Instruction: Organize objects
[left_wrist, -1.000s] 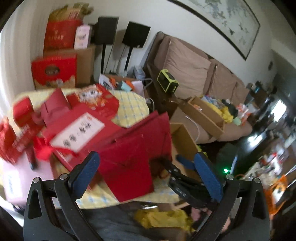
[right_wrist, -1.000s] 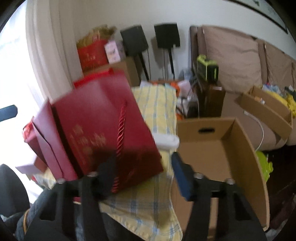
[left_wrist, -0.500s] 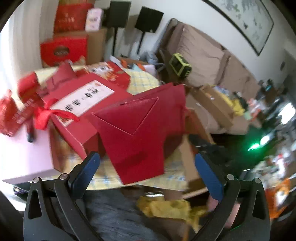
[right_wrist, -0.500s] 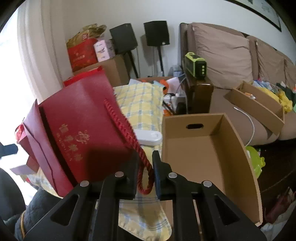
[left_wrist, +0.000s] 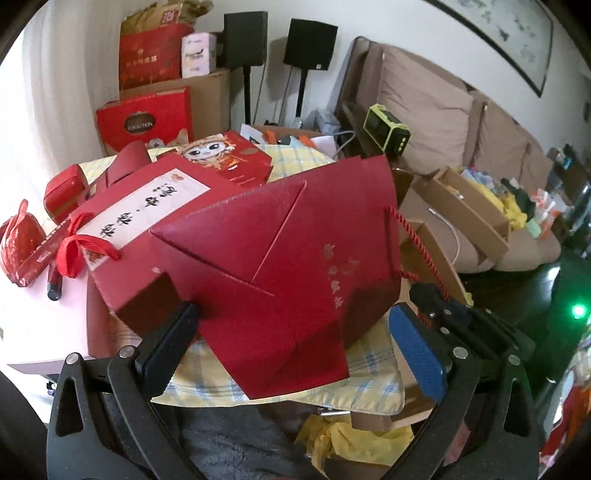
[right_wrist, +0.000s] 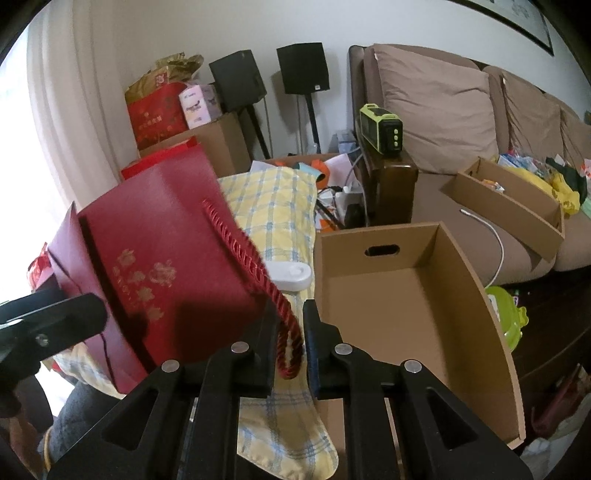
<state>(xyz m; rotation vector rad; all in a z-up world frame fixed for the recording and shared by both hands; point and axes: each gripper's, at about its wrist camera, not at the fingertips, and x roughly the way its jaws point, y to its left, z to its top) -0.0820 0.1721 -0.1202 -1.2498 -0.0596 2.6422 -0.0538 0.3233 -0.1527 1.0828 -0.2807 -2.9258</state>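
Red gift bag (right_wrist: 155, 266), base behind left tool (left_wrist: 295, 347)

1. The right gripper (right_wrist: 290, 345), open a second ago around the red paper bag's (right_wrist: 159, 266) twisted rope handle (right_wrist: 255, 280), has closed; its pads now pinch the cord.
2. The bag has swung from blurred motion to hang tilted over the checked cloth (right_wrist: 273, 206), beside the open cardboard box (right_wrist: 402, 295).
3. The left gripper (left_wrist: 291, 350), jaws wide, has dropped toward the bag's folded bottom (left_wrist: 258, 258), which now fills its view.
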